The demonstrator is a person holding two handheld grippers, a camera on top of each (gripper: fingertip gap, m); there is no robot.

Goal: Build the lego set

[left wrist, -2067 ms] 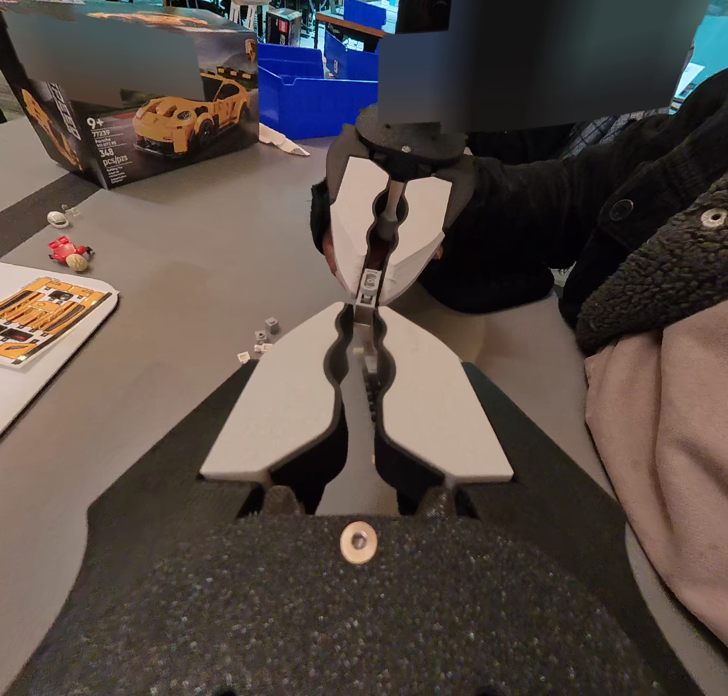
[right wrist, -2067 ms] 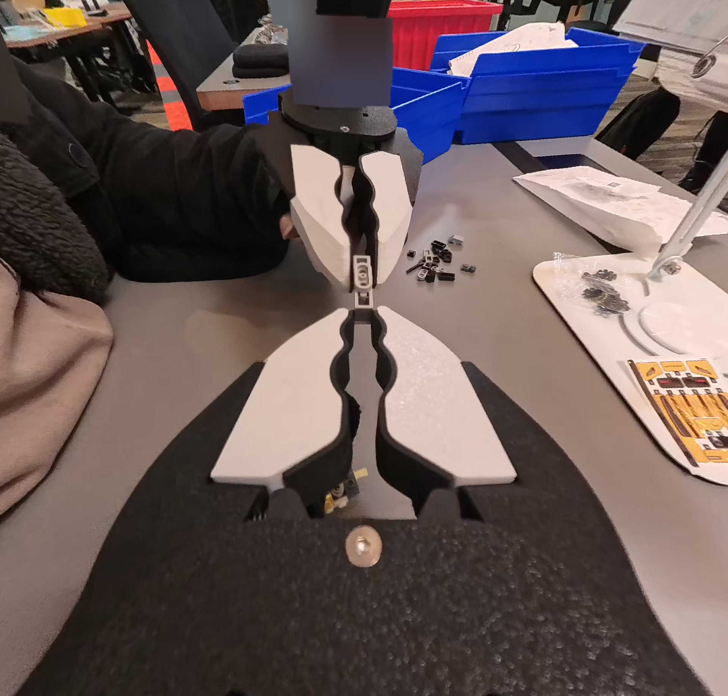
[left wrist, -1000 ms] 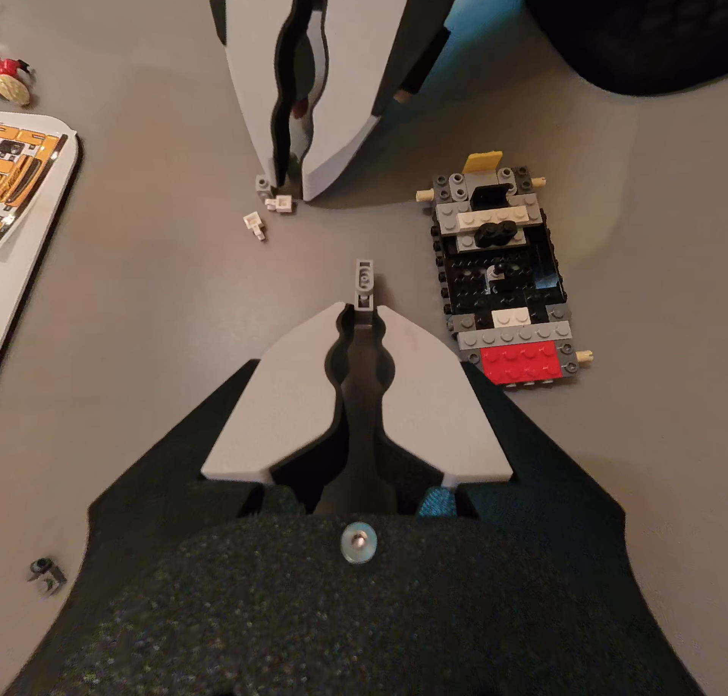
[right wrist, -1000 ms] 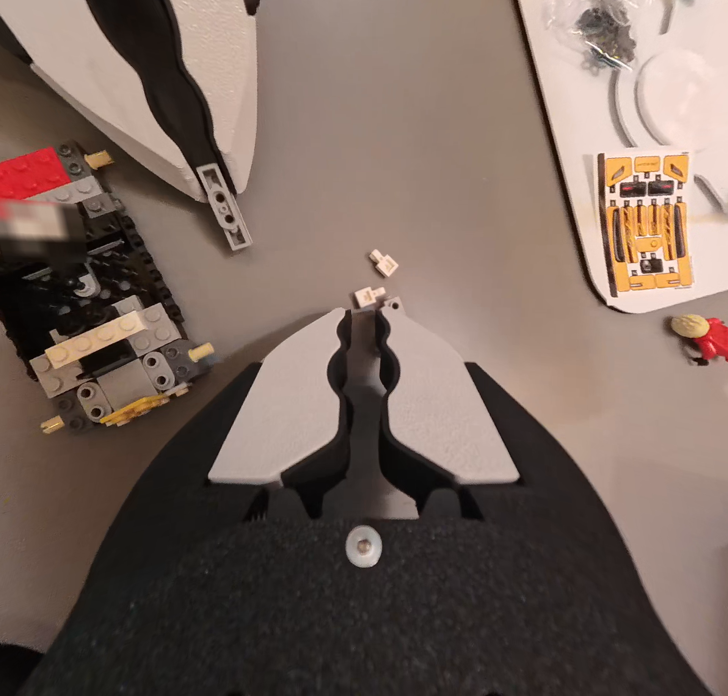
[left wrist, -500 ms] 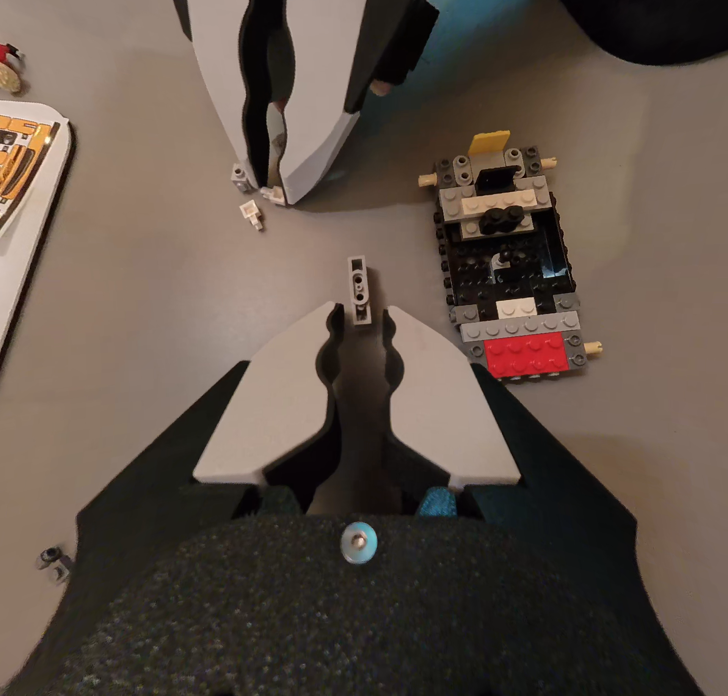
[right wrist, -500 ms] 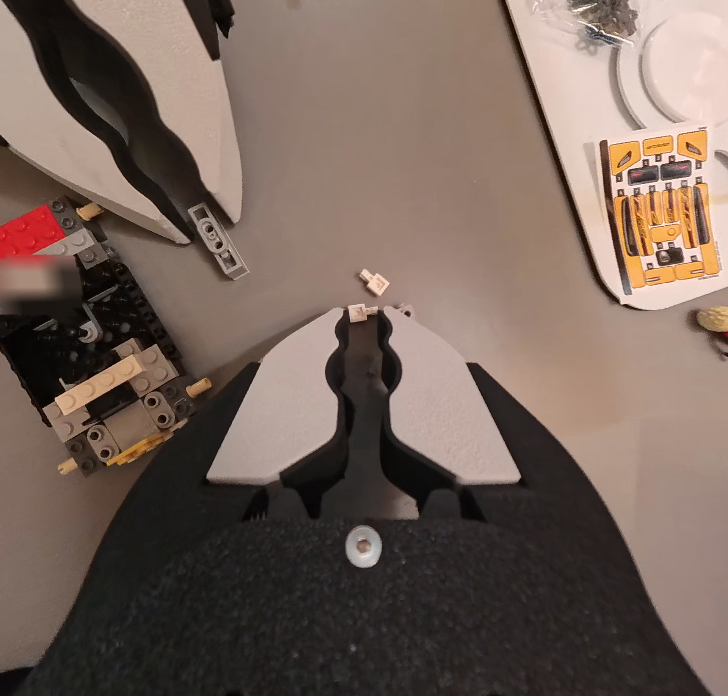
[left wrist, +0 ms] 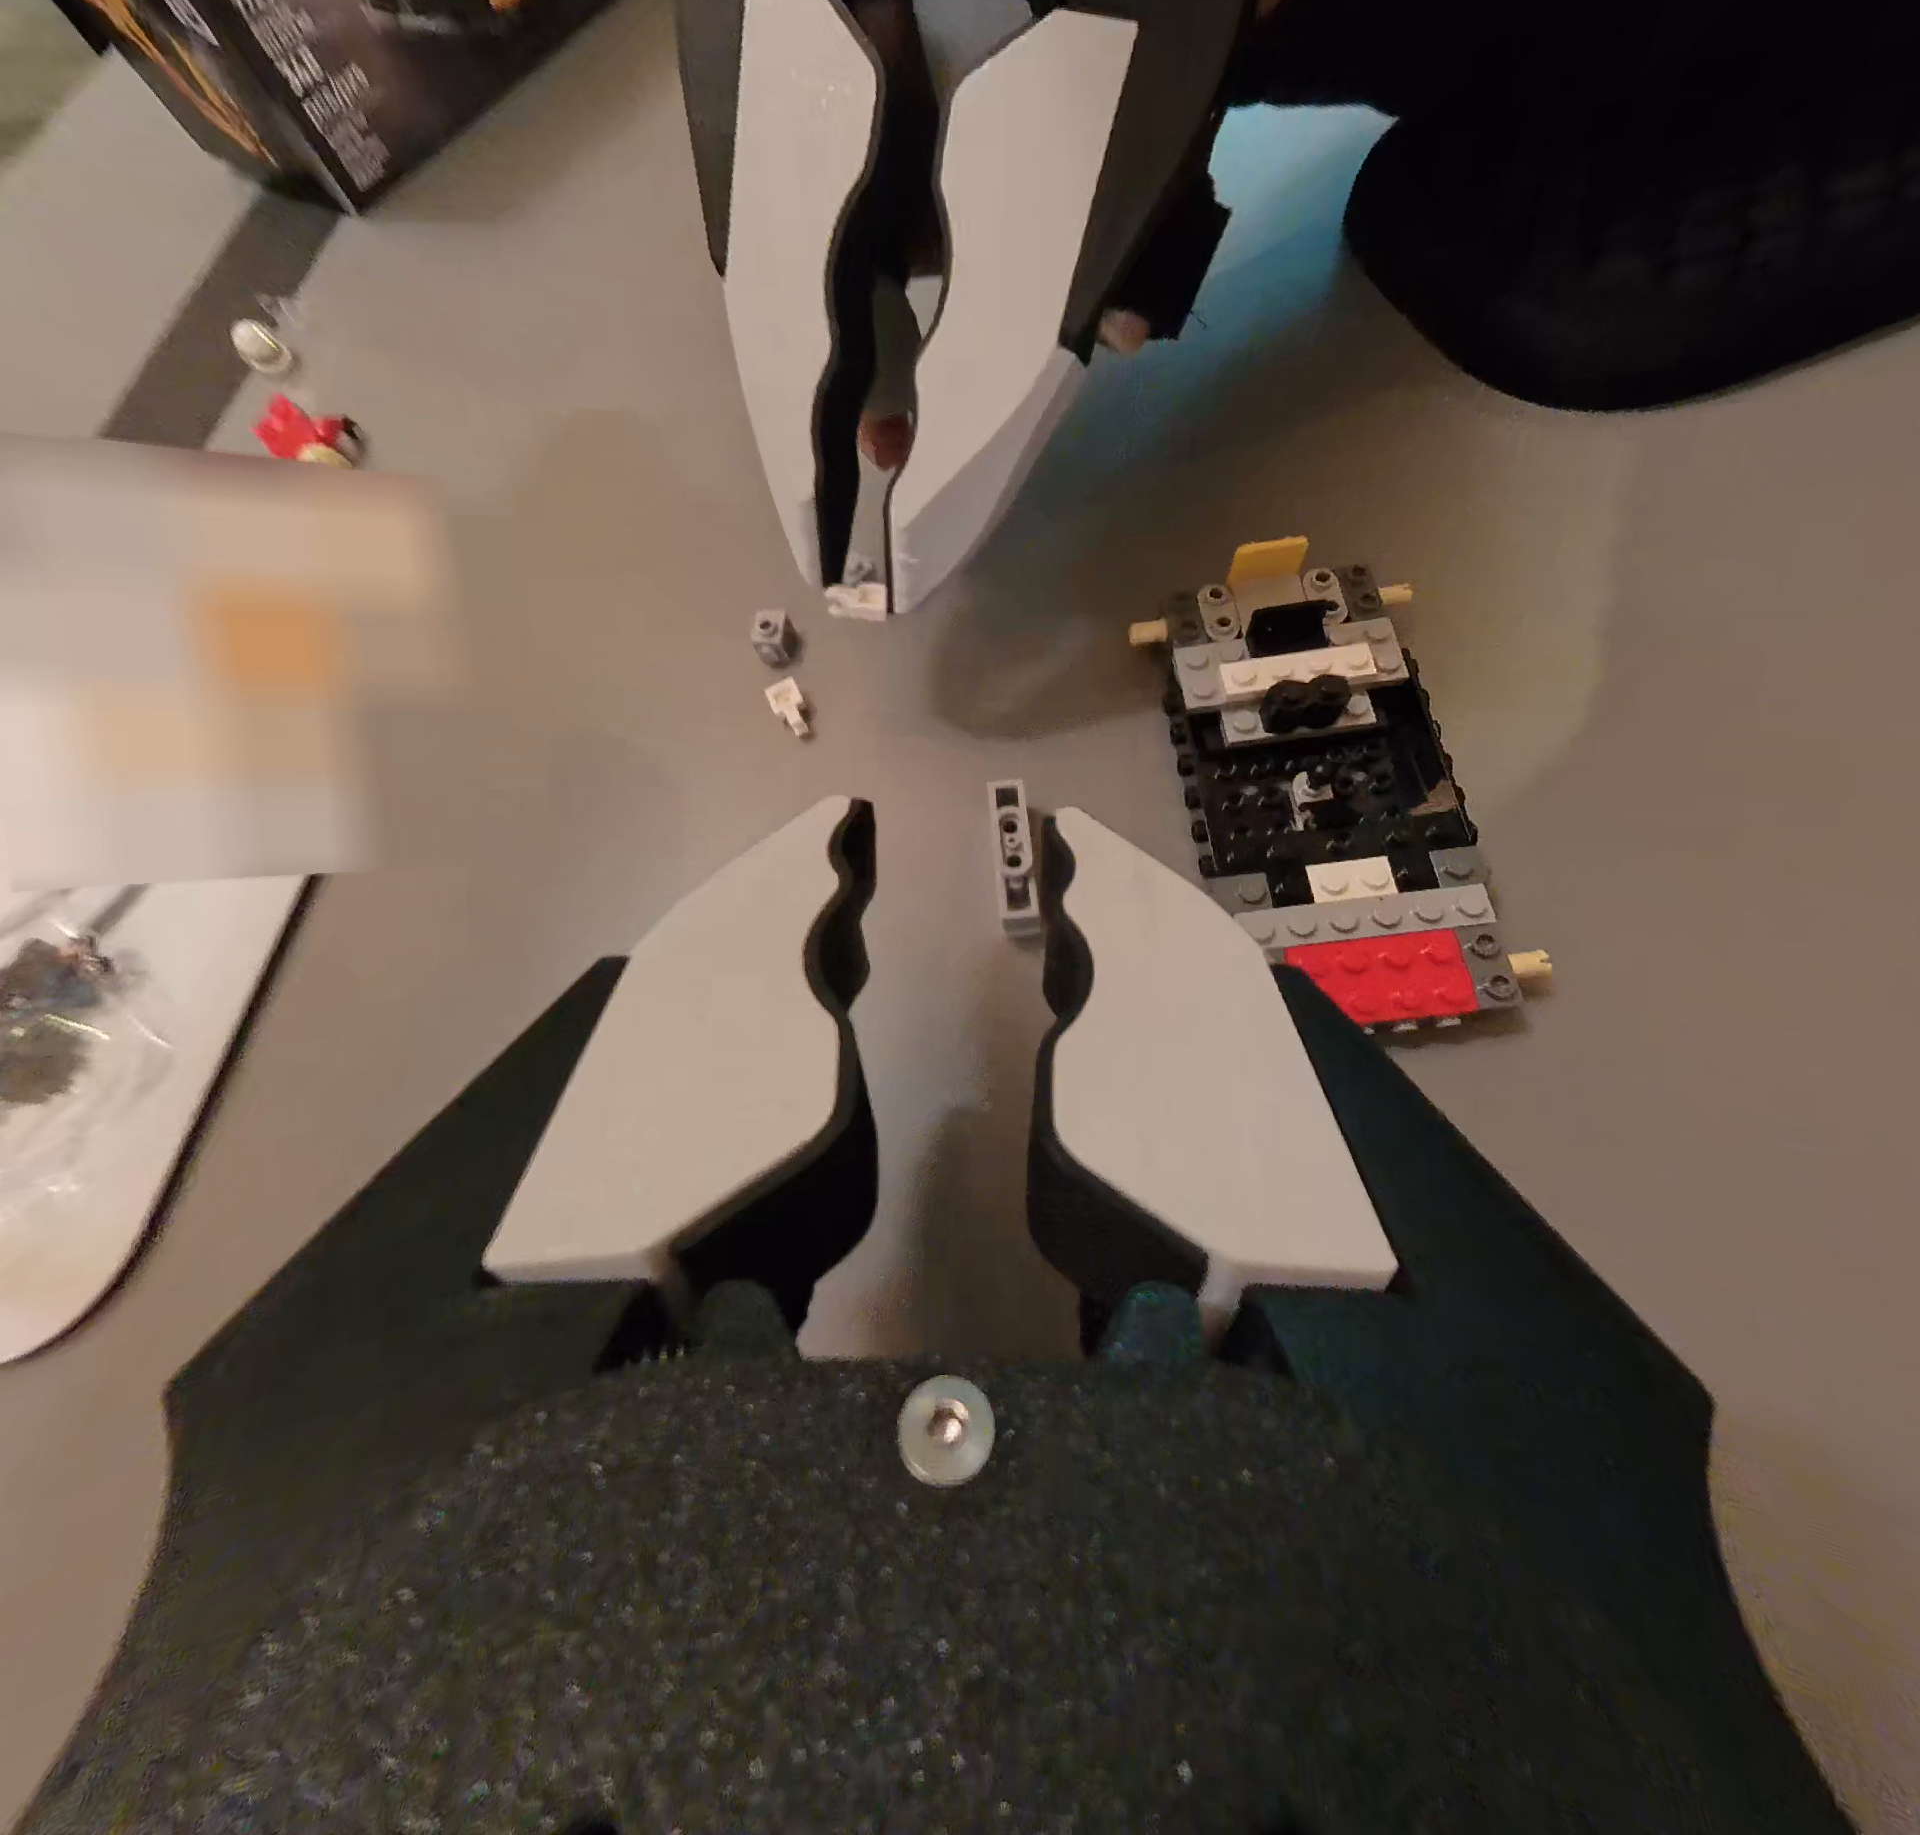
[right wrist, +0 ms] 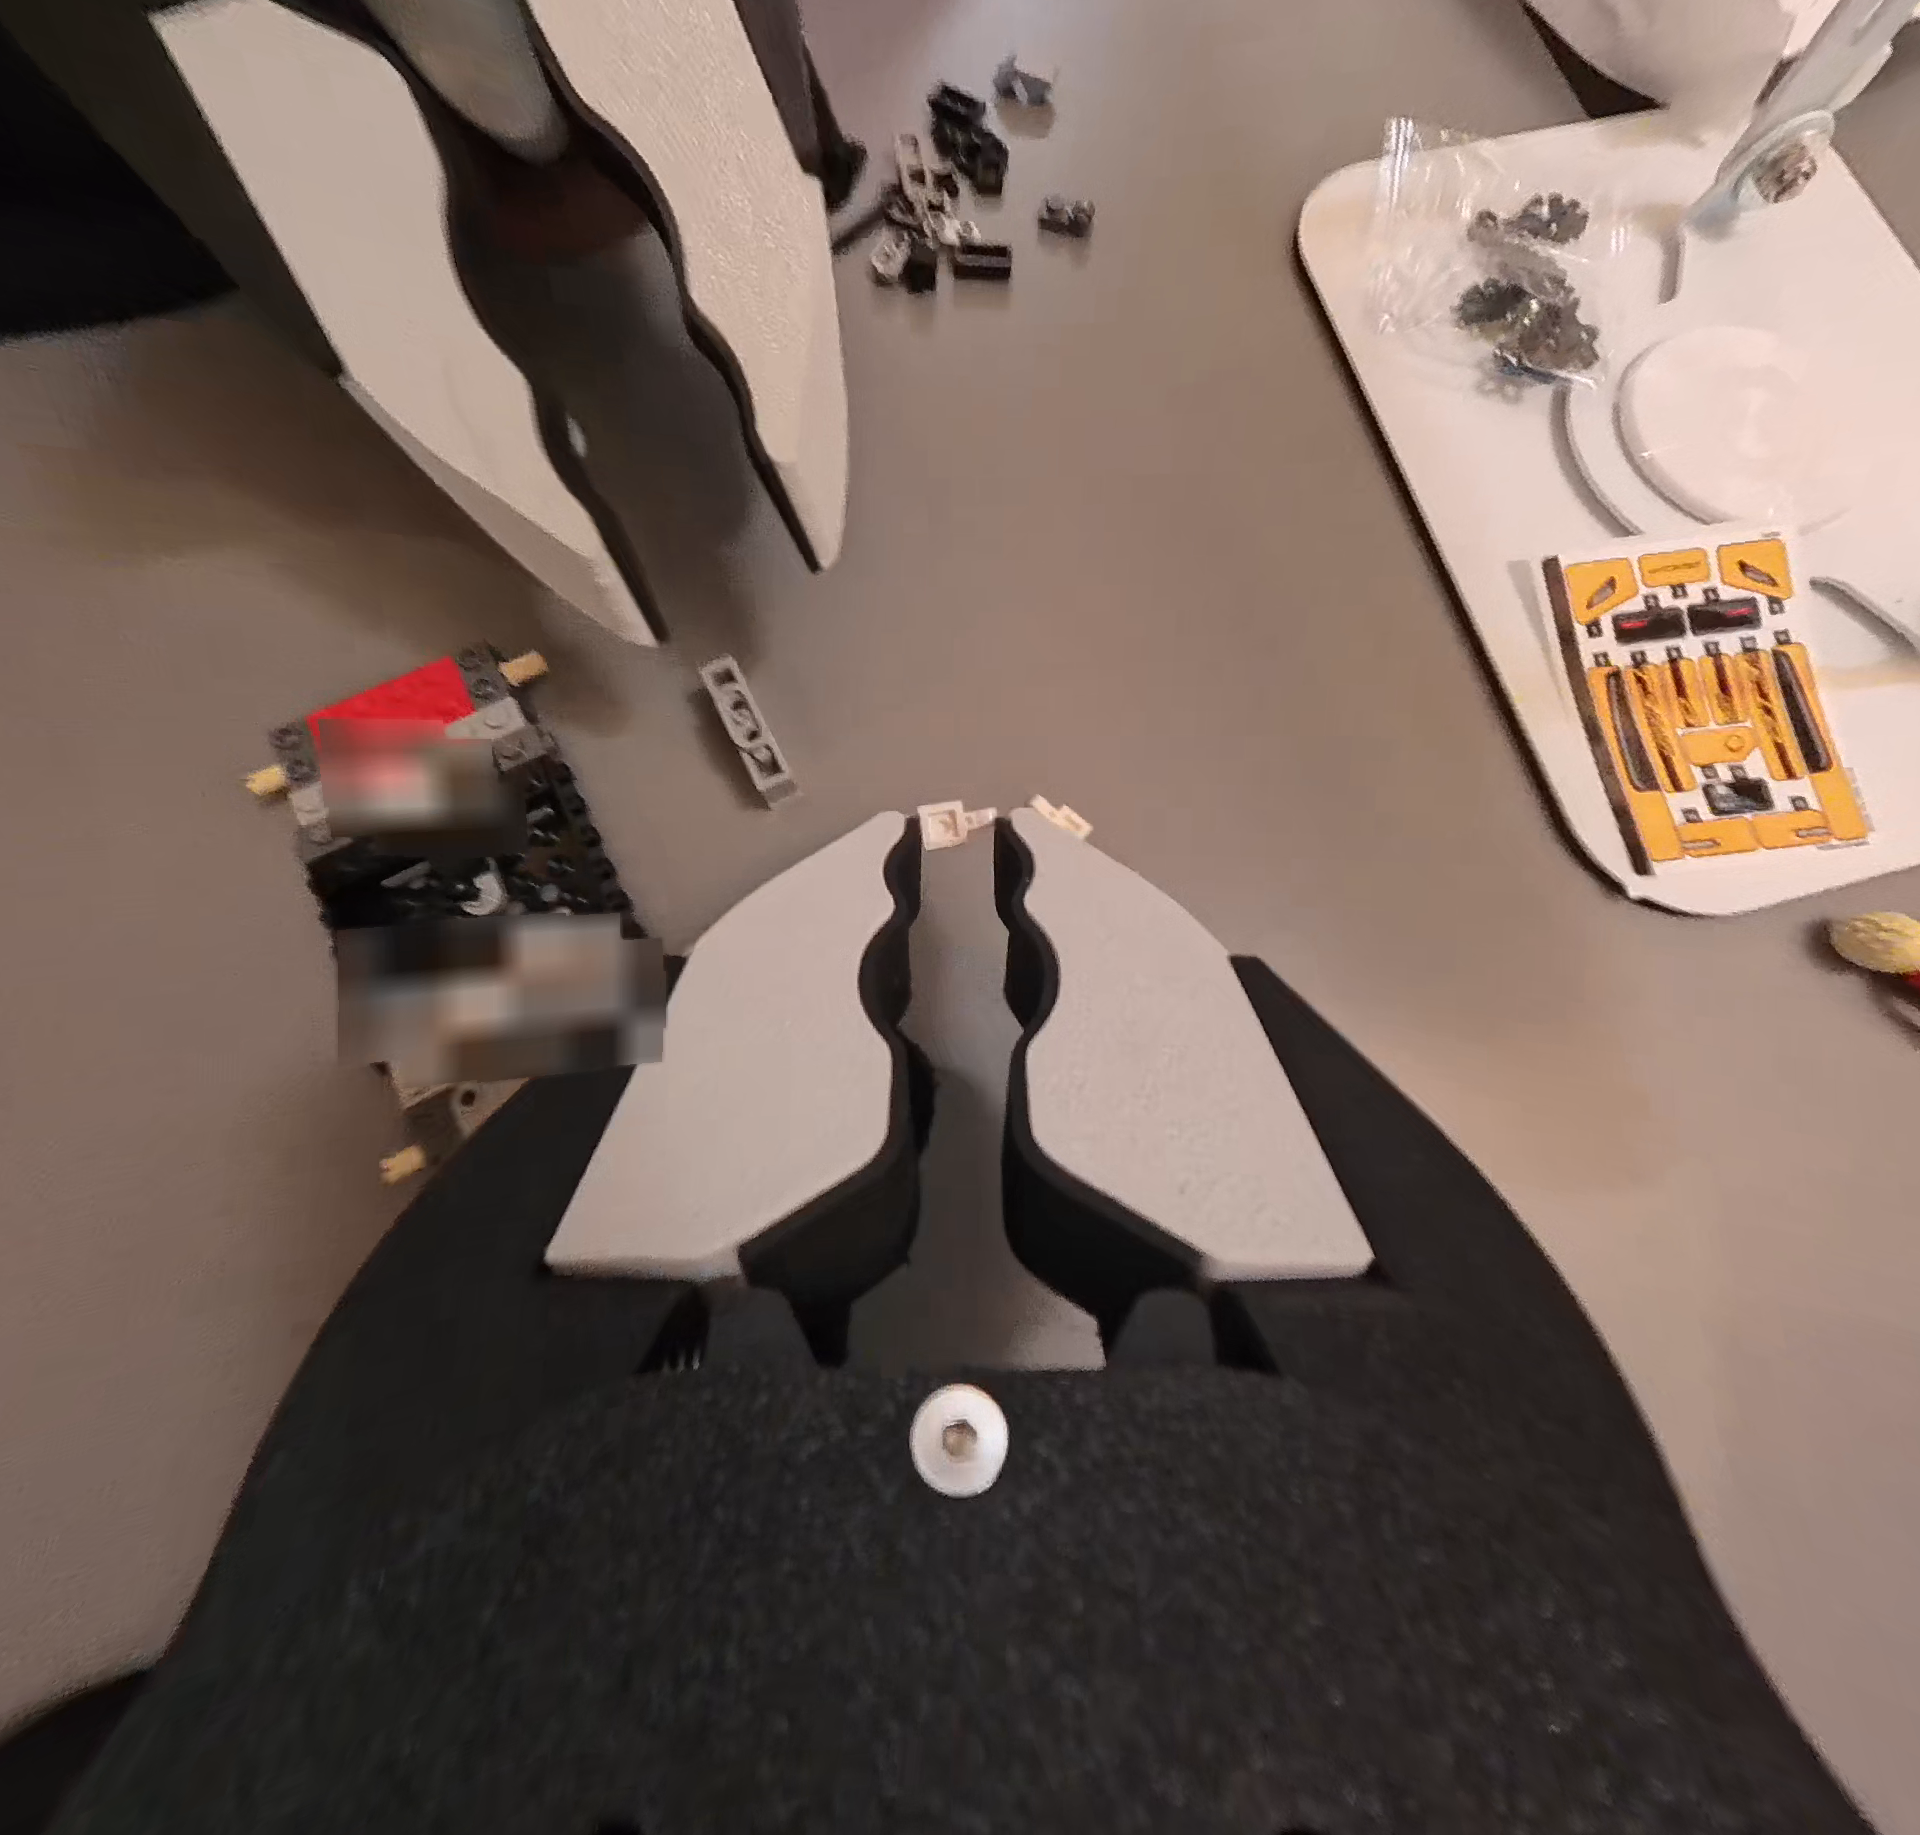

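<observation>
The part-built car chassis, black with grey plates and a red end, lies on the grey table; it also shows in the right wrist view. My left gripper is open and empty. A long grey plate lies on the table just inside its right finger, and shows in the right wrist view too. My right gripper is shut on a small white piece at its tips. A second white piece and a small grey brick lie loose beside it.
A white tray at the right holds a yellow sticker sheet and a bag of dark parts. A pile of dark pieces lies farther back. A red minifigure part and the set's box are at the left. There is about 6 centimeters between the tips of the two grippers. The right tips stand about 4 centimeters off the small grey brick.
My left gripper has opened and let go of the grey plate, which now lies on the table. My right gripper has closed round a white piece. Both cameras have pulled back.
</observation>
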